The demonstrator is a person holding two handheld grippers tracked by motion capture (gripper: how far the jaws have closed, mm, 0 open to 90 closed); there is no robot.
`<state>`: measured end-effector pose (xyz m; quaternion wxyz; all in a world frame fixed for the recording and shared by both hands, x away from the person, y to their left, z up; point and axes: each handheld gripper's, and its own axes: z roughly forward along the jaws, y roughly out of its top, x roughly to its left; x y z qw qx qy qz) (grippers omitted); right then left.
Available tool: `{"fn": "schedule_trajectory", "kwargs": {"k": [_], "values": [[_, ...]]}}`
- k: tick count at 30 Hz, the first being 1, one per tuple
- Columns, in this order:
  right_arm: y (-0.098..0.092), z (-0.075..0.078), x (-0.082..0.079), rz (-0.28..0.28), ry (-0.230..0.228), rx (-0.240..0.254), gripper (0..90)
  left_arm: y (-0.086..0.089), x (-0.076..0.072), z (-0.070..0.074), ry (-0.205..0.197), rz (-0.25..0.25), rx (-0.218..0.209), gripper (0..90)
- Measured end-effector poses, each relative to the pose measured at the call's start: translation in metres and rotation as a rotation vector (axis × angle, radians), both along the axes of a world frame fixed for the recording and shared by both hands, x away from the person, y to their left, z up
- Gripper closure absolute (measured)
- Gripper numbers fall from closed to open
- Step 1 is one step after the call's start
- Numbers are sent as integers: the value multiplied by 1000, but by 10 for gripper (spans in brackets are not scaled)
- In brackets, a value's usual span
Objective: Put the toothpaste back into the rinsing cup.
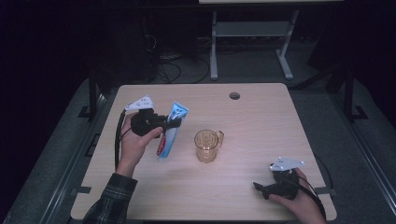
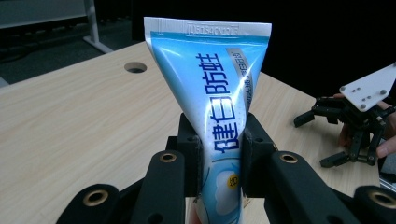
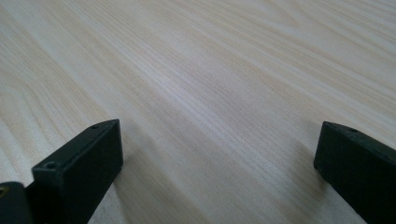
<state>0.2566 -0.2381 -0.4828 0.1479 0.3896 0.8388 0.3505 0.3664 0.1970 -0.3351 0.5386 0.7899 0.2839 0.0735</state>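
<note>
Left gripper view has the left gripper [image 2: 219, 158] clamped tight on a blue toothpaste tube [image 2: 219, 93], pads squeezing its lower body, crimped end sticking up. High view puts the tube at the table's [image 1: 261, 116] left side, tilted, just left of an amber mug [image 1: 208, 145]. Right gripper [image 1: 268, 189] sits near the front right edge, jaws wide apart over bare wood.

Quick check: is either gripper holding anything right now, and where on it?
The left gripper clamps the toothpaste tube across its middle, crimped end up. The right gripper is open over the table, holding nothing.
</note>
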Motion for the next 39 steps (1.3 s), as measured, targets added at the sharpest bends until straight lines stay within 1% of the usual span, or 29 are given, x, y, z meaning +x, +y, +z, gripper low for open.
{"fn": "schedule_trajectory", "kwargs": {"k": [6,10,20,28,29,30,39], "values": [[0,0,0,0,1,2,5,-6,2,7,-12,-8,-10,735],[0,0,0,0,1,3,6,-12,5,14,-28,-17,-18,735],[0,0,0,-1,1,3,6,-21,10,24,-46,-31,-39,735],[0,0,0,-1,3,4,5,-36,13,31,-62,-57,-53,735],[0,0,0,-1,3,4,5,-39,14,33,-67,-66,-60,735],[0,0,0,-1,3,4,5,-39,14,33,-67,-66,-60,735],[0,0,-1,-3,8,4,5,-58,19,40,-79,-90,-69,735]]}}
